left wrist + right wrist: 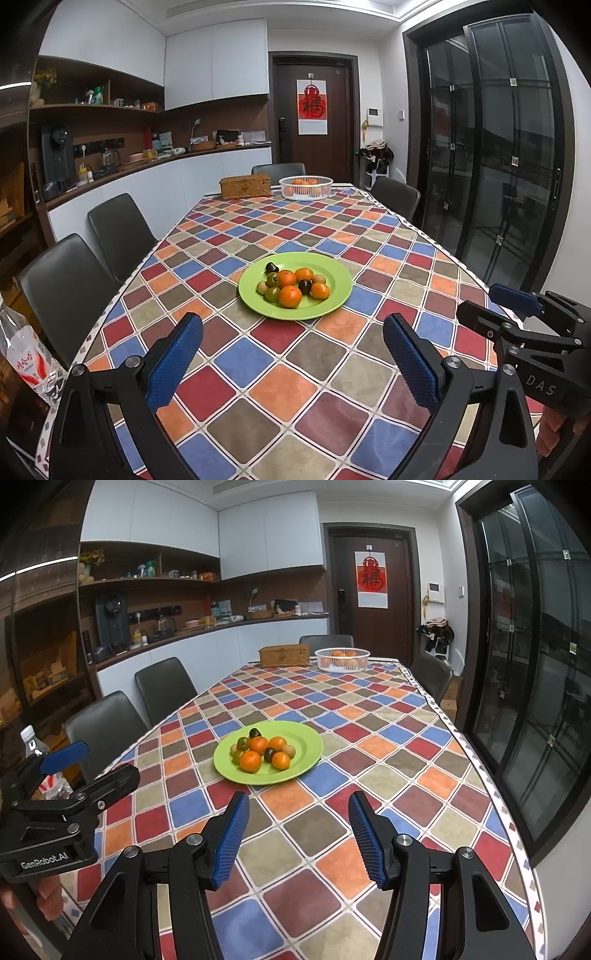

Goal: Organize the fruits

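A green plate (332, 295) (306, 738) sits mid-table with a pile of small fruits: orange mandarins (290, 296) (250, 761), dark plums (305, 286) (270, 753) and greenish ones (273, 279) (242, 743). My left gripper (293, 325) hovers over the tablecloth just short of the plate, jaws wide open and empty. My right gripper (298, 805) stands open beside it, nothing between its blue pads (232, 842). Each gripper shows at the edge of the other's view. A white basket (306, 188) (342, 660) holding oranges stands at the table's far end.
A woven box (245, 186) (284, 655) sits left of the white basket. Dark chairs (118, 232) (164, 686) line the table's left side, with more at the far end. A plastic water bottle (26, 350) (35, 746) stands at the near left. Glass doors (535, 664) run along the right.
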`<state>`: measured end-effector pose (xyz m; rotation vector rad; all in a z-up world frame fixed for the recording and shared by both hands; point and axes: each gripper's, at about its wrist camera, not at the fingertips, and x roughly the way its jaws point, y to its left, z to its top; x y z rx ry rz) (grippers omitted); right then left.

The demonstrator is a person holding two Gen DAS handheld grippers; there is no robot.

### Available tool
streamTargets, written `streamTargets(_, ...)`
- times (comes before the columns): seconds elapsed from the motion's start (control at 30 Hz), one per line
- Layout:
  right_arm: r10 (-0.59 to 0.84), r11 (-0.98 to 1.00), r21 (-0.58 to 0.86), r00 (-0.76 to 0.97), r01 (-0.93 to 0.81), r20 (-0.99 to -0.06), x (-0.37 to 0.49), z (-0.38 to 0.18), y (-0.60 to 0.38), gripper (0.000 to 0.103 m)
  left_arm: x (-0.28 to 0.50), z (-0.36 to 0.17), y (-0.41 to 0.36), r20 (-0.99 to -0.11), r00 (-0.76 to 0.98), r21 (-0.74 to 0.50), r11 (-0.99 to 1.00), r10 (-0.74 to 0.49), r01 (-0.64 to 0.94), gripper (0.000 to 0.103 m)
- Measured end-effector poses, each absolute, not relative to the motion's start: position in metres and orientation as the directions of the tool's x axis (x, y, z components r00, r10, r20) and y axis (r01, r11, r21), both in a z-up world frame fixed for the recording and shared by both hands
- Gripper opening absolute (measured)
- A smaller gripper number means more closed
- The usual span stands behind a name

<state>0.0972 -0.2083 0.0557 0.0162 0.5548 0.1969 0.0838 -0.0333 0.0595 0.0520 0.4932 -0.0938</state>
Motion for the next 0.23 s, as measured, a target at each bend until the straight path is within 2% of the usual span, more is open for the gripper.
streamTargets(0.23,0.186,0.982,0.068,0.832,-0.177,-0.523,0.0953,0.0561,-0.2095,0.057,0.0832,0.0583,-0.0312,-0.473,0.879,0.027,0.996,-0.065,0.088,0.1)
